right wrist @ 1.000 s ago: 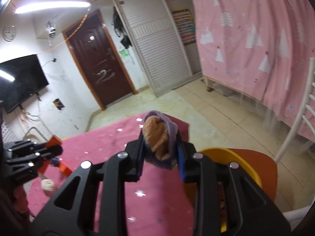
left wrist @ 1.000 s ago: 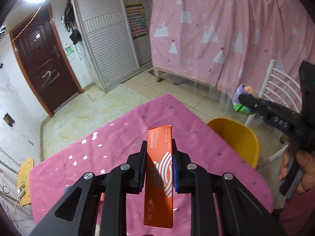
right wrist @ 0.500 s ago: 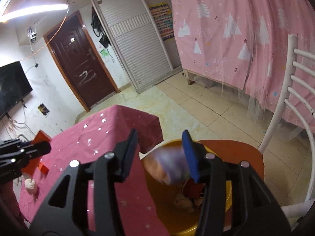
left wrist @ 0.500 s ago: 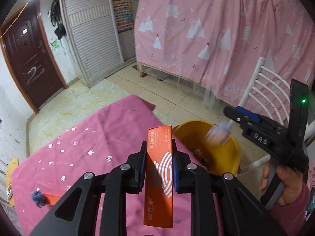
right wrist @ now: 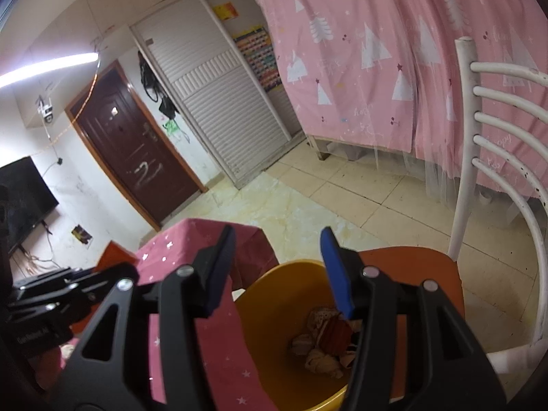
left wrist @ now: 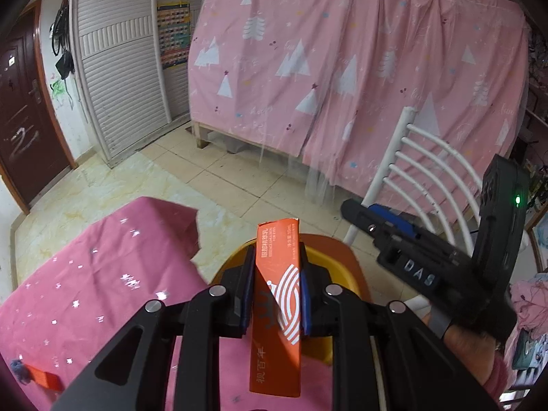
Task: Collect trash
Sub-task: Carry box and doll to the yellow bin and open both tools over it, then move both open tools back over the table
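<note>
One box (left wrist: 278,304) sits clamped in the left gripper (left wrist: 276,303); right gripper (right wrist: 274,270), just opened, empty. Early release risks missing the bin (right wrist: 274,294).

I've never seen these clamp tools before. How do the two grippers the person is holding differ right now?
The left gripper is shut on an orange carton; the right gripper is open and holds nothing, its jaws having just been opening. The left gripper reaches over the near rim of the yellow bin, while the right gripper is over the bin's opening, above the trash inside. Both are black with blue pads.
</note>
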`<action>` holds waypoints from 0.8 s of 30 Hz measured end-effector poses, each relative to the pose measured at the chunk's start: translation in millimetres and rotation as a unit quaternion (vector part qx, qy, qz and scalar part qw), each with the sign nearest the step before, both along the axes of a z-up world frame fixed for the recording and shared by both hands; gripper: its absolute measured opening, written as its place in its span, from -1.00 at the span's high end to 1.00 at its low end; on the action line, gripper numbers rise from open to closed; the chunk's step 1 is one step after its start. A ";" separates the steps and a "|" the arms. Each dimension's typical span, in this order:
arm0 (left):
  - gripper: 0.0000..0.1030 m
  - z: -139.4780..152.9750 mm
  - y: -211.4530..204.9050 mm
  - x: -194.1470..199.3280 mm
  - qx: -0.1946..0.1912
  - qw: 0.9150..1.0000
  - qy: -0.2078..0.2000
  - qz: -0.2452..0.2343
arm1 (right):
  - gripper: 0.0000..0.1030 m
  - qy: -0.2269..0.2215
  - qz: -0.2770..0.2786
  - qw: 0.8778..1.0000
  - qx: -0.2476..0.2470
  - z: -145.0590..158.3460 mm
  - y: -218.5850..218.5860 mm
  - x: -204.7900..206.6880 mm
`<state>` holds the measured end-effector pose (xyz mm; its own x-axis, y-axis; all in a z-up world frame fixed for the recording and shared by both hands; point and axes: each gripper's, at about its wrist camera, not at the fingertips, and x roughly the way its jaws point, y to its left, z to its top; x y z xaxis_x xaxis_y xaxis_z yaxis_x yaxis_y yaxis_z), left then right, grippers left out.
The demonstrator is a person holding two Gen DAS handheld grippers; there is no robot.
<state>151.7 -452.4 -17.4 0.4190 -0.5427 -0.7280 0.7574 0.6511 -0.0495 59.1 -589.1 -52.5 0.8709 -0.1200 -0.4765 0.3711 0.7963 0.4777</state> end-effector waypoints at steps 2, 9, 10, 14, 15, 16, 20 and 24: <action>0.69 -0.6 -4.6 0.0 -0.004 1.000 0.006 0.000 | 0.04 -0.003 -0.003 1.000 0.002 0.5 -2.3 -1.9; -0.15 -0.5 -4.0 0.8 -0.005 1.000 0.013 0.011 | 0.04 -0.007 -0.003 1.000 0.004 1.0 -6.7 -4.7; -0.15 -0.4 -2.6 1.1 -0.005 1.000 0.013 0.013 | 0.04 -0.007 -0.002 1.000 0.003 1.8 -6.5 -4.9; -0.15 4.6 7.3 1.5 -0.011 1.000 0.012 0.019 | 0.04 -0.007 0.003 1.000 -0.002 5.5 -2.1 -4.5; -0.16 6.0 11.2 1.9 -0.013 1.000 0.012 0.020 | 0.04 -0.007 0.005 1.000 -0.003 6.4 1.0 -3.9; -0.16 8.1 15.5 1.6 -0.015 1.000 0.011 0.022 | 0.04 -0.007 0.009 1.000 -0.004 7.3 4.1 -2.7; -0.16 16.9 33.1 2.2 -0.026 0.999 0.007 0.031 | 0.04 -0.007 0.027 0.999 -0.017 12.3 23.7 3.3; -0.17 26.3 56.6 2.6 -0.032 0.999 -0.004 0.043 | -0.21 -0.008 0.044 0.998 -0.032 17.2 43.3 9.7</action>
